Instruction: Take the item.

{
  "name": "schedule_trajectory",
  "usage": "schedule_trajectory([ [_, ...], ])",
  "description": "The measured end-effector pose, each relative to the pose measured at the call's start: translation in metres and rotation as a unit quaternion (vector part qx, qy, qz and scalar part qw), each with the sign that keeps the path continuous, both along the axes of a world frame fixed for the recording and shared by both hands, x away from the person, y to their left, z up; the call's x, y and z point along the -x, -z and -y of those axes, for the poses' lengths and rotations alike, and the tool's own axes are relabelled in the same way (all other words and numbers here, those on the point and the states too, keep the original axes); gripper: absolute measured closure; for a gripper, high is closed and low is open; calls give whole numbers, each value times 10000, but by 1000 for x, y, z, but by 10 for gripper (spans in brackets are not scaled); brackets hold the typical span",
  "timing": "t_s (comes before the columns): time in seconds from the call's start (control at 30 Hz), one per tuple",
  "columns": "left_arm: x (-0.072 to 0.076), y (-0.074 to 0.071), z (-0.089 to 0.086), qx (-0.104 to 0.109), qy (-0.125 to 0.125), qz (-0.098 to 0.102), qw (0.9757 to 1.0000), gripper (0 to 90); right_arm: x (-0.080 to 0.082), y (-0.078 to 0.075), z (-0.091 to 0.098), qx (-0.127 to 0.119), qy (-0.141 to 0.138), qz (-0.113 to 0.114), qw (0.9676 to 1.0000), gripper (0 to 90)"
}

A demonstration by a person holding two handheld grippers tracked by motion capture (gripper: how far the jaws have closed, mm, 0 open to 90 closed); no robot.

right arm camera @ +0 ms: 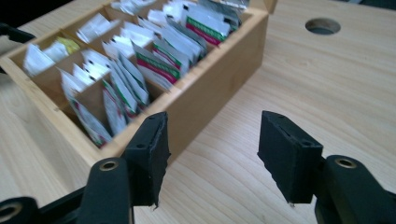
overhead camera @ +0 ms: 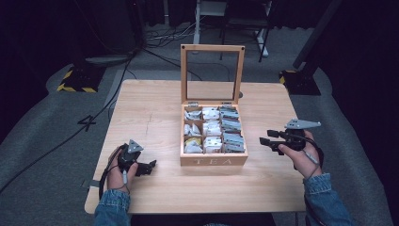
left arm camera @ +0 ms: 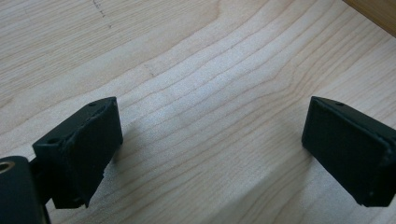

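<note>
left hand-held gripper (overhead camera: 147, 167) spread, empty, low over bare worktop (overhead camera: 155, 108) | right hand-held gripper (overhead camera: 265, 139) spread, empty, aimed at tea box (overhead camera: 214, 160), seemingly poised to reach | box mid-worktop, lid (overhead camera: 212, 71) upright, sachets (right arm camera: 154, 60) exposed

Right gripper (right arm camera: 212, 158) jaws apart at bottom of frame, nothing between them, over wooden table (right arm camera: 327, 93). Wooden tea box (right arm camera: 219, 84) upper left, compartments packed with tea bags (right arm camera: 154, 60). Round hole (right arm camera: 322, 26) in tabletop, upper right.
</note>
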State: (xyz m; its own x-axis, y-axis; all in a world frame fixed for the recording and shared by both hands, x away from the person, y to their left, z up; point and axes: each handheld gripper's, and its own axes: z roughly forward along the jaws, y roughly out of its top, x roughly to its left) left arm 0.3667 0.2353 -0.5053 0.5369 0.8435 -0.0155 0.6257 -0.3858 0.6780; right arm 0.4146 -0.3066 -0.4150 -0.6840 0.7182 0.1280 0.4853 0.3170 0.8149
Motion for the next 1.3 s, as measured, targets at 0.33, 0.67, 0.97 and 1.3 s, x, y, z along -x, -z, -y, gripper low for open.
schedule_trajectory([
  [0.33,0,0,0,4,35,-51,10000,54,4,-32,-20,64,-278,92,9996,432],
  [0.67,-1,0,0,-3,40,-32,10000,48,4,-47,-52,-166,-643,244,9975,437],
  [0.97,-1,0,0,-5,49,-35,10000,47,-4,-44,-80,-250,-990,132,9947,457],
  [1.3,-2,0,0,-3,73,-49,10000,38,-8,-18,-120,-13,-1629,-59,9866,569],
])
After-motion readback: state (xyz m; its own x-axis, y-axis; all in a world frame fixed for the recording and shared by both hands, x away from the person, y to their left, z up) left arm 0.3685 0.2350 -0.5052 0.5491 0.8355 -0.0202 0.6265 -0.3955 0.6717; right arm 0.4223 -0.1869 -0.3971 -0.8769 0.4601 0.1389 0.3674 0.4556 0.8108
